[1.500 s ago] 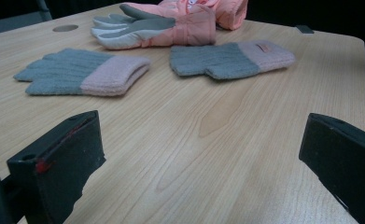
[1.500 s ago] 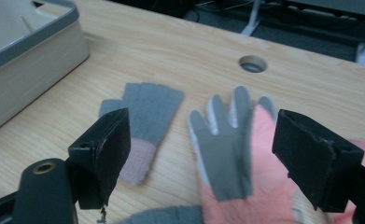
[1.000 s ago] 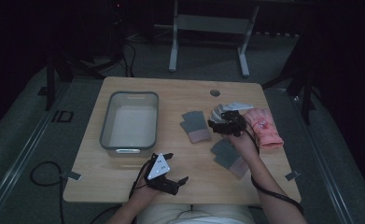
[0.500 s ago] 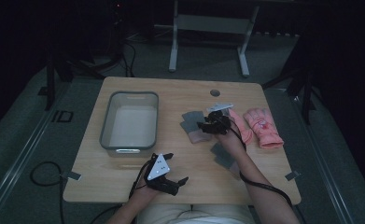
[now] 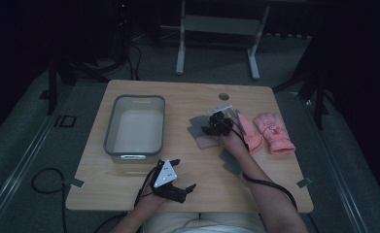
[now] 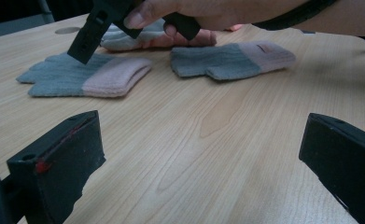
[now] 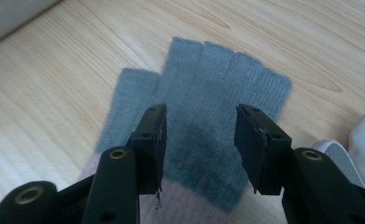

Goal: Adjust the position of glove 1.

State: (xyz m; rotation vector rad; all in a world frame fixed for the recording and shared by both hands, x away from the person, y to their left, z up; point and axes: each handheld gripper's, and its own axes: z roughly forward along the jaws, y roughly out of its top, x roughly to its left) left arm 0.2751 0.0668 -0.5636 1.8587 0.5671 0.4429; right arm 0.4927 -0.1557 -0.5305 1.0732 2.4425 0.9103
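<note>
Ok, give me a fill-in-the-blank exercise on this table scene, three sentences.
1. The right gripper hangs with jaws apart over a grey knitted fingerless glove with a ____ cuff.
2. The clear plastic rectangular bin holds ____.
3. The pair of pink padded gloves lies on the wooden table's ____ side in the high view.

Missing words: pink; nothing; right

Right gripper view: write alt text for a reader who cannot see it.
The right gripper hangs over a grey fingerless glove with a pink cuff, lying flat on the wooden table. Its two black jaws stand apart above the glove's palm, with nothing pinched between them, and the glove's finger stubs point away from the camera.
</note>
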